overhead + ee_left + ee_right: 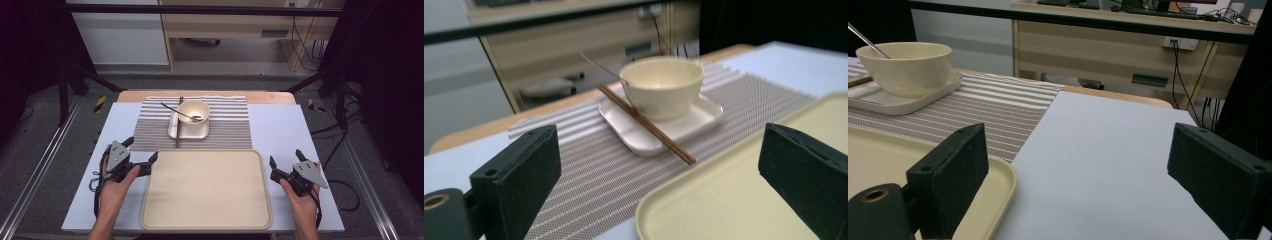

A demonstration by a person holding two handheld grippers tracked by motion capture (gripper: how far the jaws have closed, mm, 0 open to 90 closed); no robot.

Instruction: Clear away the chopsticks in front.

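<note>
A large beige tray (pixel 206 215) lies at the near middle of the table. Behind it, a cream bowl (pixel 193 111) with a metal spoon (pixel 176 111) in it stands on a white square plate (pixel 187 132), and a pair of brown chopsticks (pixel 178 122) rests along the plate's left edge. My left gripper (pixel 141 151) is open beside the tray's left rim, and its own view has the tray's corner (pixel 724 200) between the jaws. To the right of the tray, my right gripper (pixel 285 157) is open over bare table, with nothing between its jaws.
A striped placemat (pixel 225 127) lies under the plate on a pale blue table cover (pixel 280 130). Black frame posts stand at both sides of the table. A wooden desk with cables (pixel 1188 65) stands beyond the far edge.
</note>
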